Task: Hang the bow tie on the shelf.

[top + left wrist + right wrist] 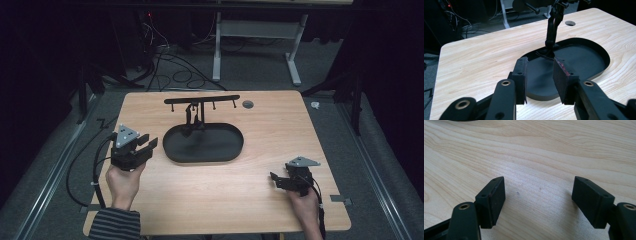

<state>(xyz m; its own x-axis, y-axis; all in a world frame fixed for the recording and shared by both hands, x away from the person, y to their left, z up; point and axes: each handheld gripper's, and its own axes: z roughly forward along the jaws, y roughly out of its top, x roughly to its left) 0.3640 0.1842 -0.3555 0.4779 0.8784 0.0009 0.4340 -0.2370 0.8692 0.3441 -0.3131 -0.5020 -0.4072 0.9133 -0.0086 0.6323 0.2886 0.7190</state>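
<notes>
A black oval tray (172,155) lies on the wooden table (225,200), with a black stand rising from its far rim. The stand's crossbar (202,100) carries several pegs. A dark strap-like item (191,120) (551,32) hangs from the bar down into the tray (604,65). My left gripper (147,141) (540,65) is held just left of the tray, open and empty, its jaws pointing at the tray's near-left rim. My right gripper (274,179) (539,187) hovers low over bare wood at the front right, jaws wide open with nothing between them.
A round cable hole (247,104) (570,23) sits in the table behind the tray. Beyond the far edge are floor cables and a white desk frame (217,50). A small white object (315,105) lies on the carpet at right.
</notes>
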